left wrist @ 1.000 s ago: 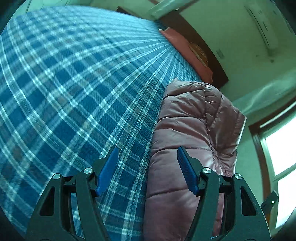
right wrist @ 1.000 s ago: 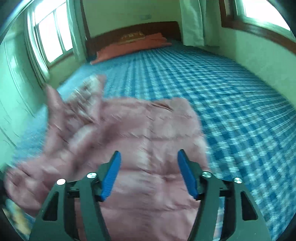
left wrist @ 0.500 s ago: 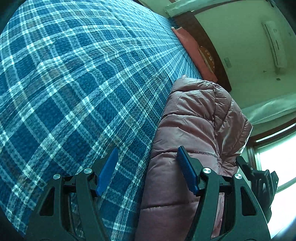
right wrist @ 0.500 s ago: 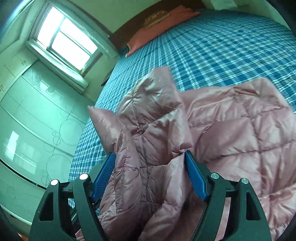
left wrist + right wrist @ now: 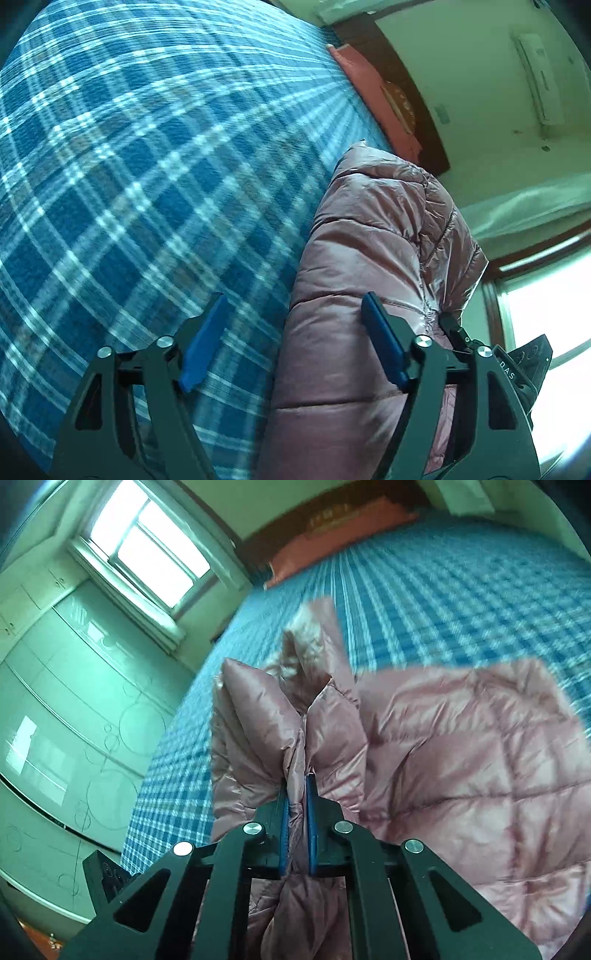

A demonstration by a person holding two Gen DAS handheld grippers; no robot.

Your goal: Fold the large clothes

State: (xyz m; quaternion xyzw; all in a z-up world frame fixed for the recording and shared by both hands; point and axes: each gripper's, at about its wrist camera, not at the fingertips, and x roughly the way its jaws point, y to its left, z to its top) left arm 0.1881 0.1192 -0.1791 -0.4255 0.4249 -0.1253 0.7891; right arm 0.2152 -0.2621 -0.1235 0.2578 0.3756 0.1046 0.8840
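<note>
We judge the fold just begun: right gripper (image 5: 295,834) pinches a bunched edge of the pink puffer jacket (image 5: 461,760) lying on the plaid bed (image 5: 129,166), left gripper (image 5: 291,343) wide beside the jacket's edge, which it should grasp next.

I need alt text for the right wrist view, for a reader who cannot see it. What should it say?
The right hand-held gripper is shut on a bunched fold of a pink quilted jacket, which lies spread on a bed with a blue plaid cover. Behind are an orange pillow at a dark headboard, a bright window and pale green cabinets.
</note>
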